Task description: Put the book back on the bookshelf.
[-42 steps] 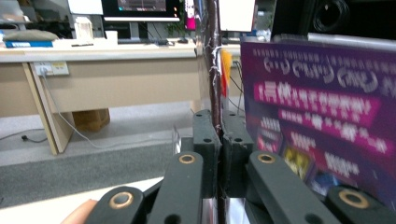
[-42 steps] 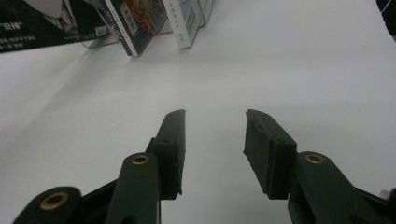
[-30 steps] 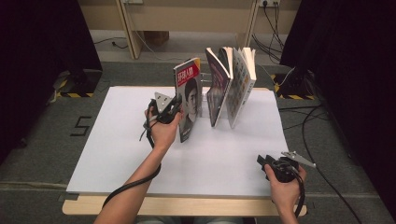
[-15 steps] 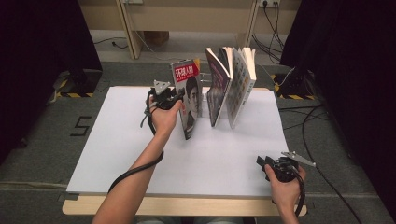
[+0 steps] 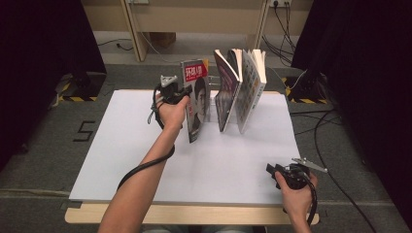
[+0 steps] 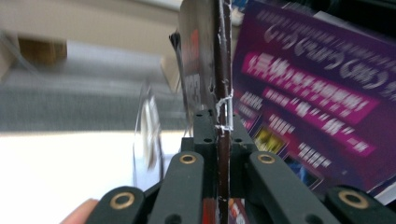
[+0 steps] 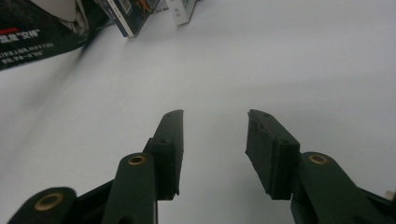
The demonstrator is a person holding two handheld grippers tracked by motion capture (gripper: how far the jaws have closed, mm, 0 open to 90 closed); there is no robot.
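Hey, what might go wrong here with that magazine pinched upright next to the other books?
1. The left hand-held gripper pinches only the thin edge of the magazine, so it could twist or slip out.
2. The standing books lean loosely right beside it; a nudge may topple them.
3. The right hand-held gripper sits open near the table's front edge, too far away to steady anything.

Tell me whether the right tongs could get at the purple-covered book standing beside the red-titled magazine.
Probably yes. The right tongs sit open at the near edge, and bare white table lies between them and the purple-covered book; the left tongs are shut on the red-titled magazine.
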